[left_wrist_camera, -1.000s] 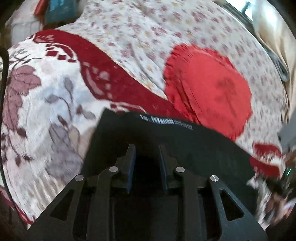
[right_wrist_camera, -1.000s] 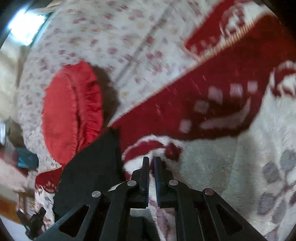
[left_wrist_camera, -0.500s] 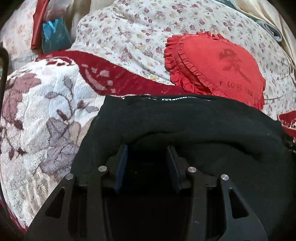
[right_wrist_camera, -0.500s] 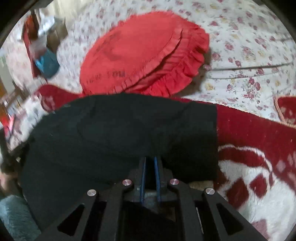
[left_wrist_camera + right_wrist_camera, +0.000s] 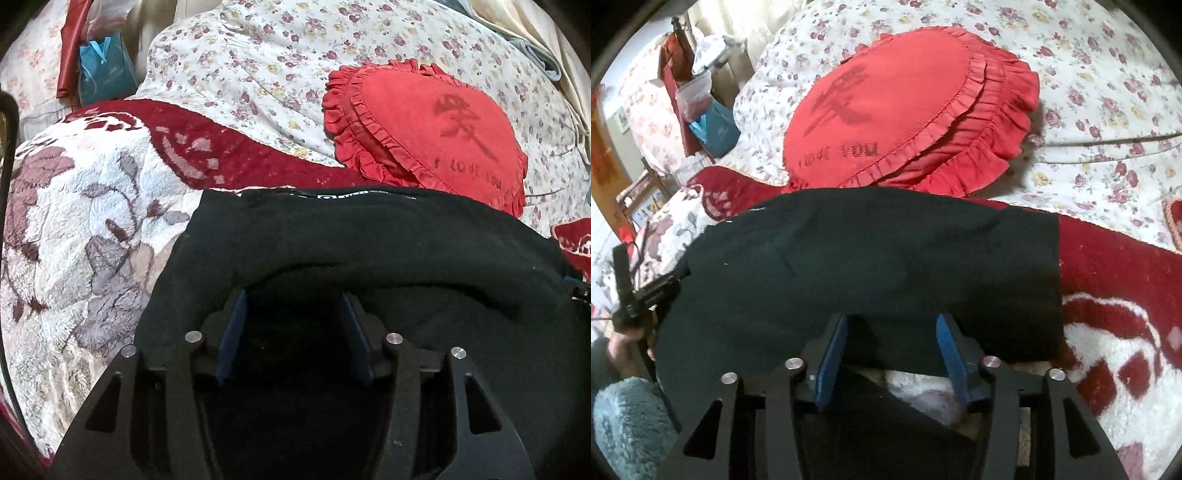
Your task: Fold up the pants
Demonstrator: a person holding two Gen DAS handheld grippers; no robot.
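The black pants (image 5: 369, 243) lie folded on the red and white fleece blanket (image 5: 74, 236), with a white-lettered label at their far edge. They also show in the right wrist view (image 5: 871, 258). My left gripper (image 5: 293, 299) is open, its blue-padded fingers over the near edge of the pants. My right gripper (image 5: 891, 321) is open over the near right edge of the pants, nothing between its pads. The left gripper shows at the left edge of the right wrist view (image 5: 631, 295).
A red frilled heart cushion (image 5: 436, 125) lies just beyond the pants on the floral sheet (image 5: 258, 55); it also shows in the right wrist view (image 5: 905, 107). A blue bag (image 5: 105, 70) stands at the far left.
Both grippers have opened; the right one was shut half a second ago and has let go of the pants. The pants now lie spread in front of both grippers.
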